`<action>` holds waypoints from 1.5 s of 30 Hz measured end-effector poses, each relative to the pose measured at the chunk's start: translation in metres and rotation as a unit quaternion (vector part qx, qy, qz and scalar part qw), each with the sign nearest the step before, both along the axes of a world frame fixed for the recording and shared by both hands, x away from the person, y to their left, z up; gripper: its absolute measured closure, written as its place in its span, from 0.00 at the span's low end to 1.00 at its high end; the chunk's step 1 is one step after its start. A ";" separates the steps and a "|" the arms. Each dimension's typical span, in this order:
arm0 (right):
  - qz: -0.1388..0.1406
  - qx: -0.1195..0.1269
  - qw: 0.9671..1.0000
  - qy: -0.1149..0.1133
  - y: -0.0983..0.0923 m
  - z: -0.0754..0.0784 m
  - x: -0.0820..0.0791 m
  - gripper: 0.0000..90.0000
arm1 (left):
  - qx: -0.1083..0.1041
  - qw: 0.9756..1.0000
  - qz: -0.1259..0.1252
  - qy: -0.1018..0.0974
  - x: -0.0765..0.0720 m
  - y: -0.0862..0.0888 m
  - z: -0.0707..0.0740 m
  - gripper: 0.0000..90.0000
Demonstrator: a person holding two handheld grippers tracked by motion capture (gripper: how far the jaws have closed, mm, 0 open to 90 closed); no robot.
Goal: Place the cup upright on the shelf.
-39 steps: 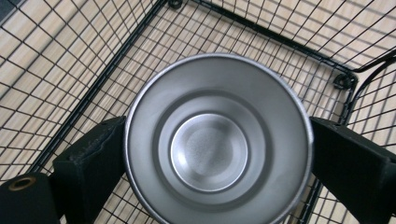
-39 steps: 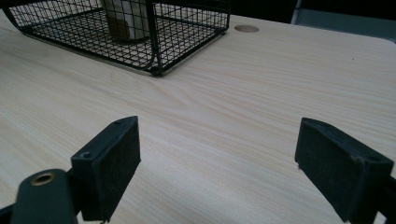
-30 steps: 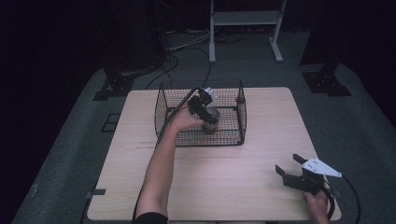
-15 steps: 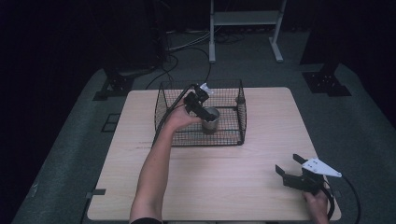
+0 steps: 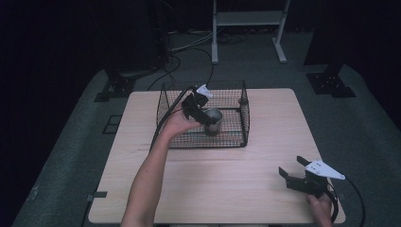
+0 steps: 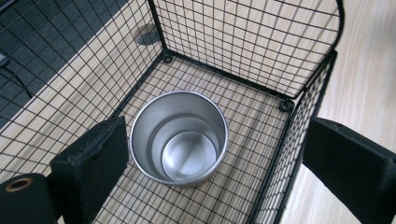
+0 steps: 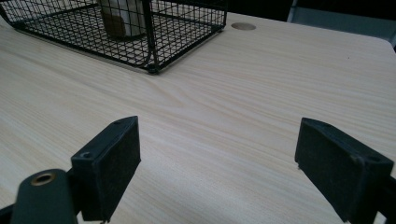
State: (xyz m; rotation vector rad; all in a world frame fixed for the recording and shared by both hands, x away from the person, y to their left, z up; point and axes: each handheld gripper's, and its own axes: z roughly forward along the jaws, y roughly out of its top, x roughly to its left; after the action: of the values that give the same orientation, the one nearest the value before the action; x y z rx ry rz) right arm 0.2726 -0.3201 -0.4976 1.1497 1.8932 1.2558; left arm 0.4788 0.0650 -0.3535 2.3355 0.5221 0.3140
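My left hand-held gripper (image 6: 205, 172) hangs wide open over the shiny cup (image 6: 179, 138) standing up inside the wire basket (image 5: 243, 101), while my right hand-held gripper (image 5: 294, 172), open too, waits low over the tabletop (image 5: 227, 179).

Past the desk's (image 5: 227, 189) far edge: white frame legs (image 5: 248, 28), floor cables (image 5: 189, 45). Black stand bases (image 5: 116, 87) (image 5: 331, 82) off both far corners.
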 end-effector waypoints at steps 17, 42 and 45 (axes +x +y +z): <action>-0.001 -0.009 1.000 0.002 0.002 0.000 0.001 0.15 | -0.020 1.000 -0.018 -0.013 -0.036 0.024 0.004 0.07; -0.007 -0.010 1.000 0.005 0.002 0.000 0.001 0.15 | -0.047 0.998 -0.037 -0.021 -0.088 0.056 -0.009 0.07; -0.008 -0.009 1.000 0.005 0.002 0.000 0.001 0.15 | -0.051 0.998 -0.037 -0.025 -0.096 0.061 -0.011 0.07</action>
State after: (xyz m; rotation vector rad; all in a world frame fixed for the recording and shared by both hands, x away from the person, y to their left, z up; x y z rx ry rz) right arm 0.2737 -0.3178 -0.4976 1.1621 1.8961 1.2245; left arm 0.3829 0.1257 -0.3644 2.2367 0.4170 0.3028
